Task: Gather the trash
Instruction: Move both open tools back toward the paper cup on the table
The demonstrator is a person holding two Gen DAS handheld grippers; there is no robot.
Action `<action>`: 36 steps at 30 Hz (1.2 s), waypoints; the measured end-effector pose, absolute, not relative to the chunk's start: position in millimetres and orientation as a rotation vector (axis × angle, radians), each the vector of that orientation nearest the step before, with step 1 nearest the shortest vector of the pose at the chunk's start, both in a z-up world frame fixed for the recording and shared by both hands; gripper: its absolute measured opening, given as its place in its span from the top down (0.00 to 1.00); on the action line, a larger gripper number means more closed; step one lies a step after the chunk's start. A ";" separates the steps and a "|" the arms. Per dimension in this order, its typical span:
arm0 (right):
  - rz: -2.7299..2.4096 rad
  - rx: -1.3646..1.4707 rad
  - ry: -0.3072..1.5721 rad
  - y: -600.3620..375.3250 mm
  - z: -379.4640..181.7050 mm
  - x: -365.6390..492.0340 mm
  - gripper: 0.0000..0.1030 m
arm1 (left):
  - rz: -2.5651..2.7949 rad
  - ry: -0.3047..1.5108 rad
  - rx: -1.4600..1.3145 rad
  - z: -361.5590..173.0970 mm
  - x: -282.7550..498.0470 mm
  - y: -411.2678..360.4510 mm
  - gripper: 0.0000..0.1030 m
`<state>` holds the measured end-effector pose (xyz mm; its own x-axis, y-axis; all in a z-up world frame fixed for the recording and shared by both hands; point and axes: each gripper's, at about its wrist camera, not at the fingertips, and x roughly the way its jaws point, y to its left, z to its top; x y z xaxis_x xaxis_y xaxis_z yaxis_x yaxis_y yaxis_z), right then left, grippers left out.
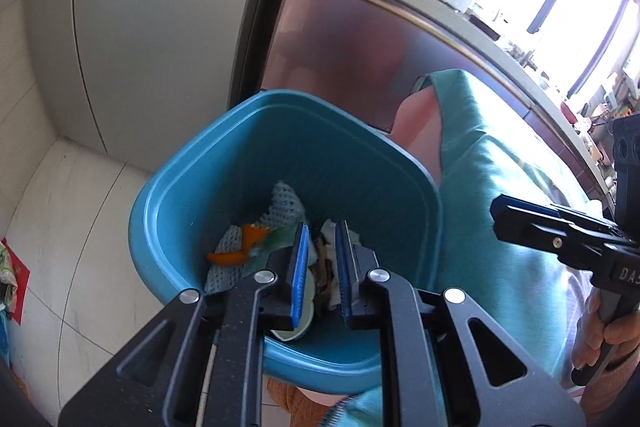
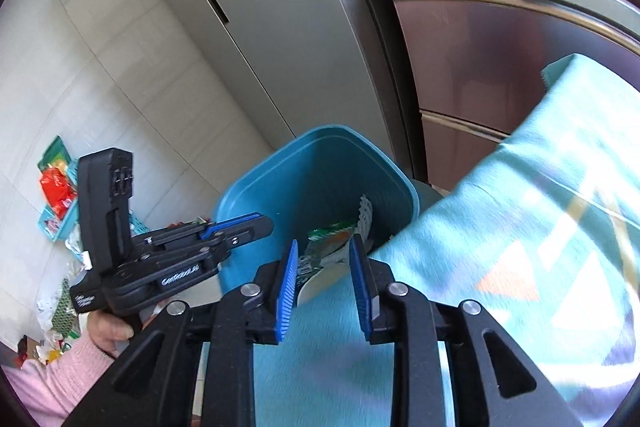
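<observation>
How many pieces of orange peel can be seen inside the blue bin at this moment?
2, seen from the left wrist: one upper orange peel and one lower orange peel, both on the white mesh wrapping at the left of the blue bin. More may be buried under other trash.

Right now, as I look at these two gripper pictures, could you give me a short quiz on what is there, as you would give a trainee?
1. True or false: the blue bin is empty.
2. What colour is the peel that lies in the bin? A green, B orange, C purple.
3. Fill in: beside the bin lies a teal ____.

Key: 1 false, it holds trash. 2 B. 3 cloth.
</observation>
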<state>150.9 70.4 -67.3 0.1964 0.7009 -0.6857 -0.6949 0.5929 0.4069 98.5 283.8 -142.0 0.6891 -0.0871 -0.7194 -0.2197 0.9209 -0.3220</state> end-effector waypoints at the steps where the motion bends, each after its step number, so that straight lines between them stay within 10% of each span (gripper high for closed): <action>1: 0.979 0.016 0.953 63.1 -65.6 149.0 0.74 | 0.070 0.804 -0.395 -138.3 97.6 280.1 0.86; 36: 0.334 0.638 0.788 -300.3 -95.6 146.0 0.70 | -0.435 0.758 -0.051 -70.5 144.9 18.4 0.76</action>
<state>146.0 -300.3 -95.6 0.6671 0.5025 -0.5500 -0.0455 0.7644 0.6432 144.9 18.4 -70.5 0.6422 -0.3999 -0.6540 0.3633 0.9100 -0.1996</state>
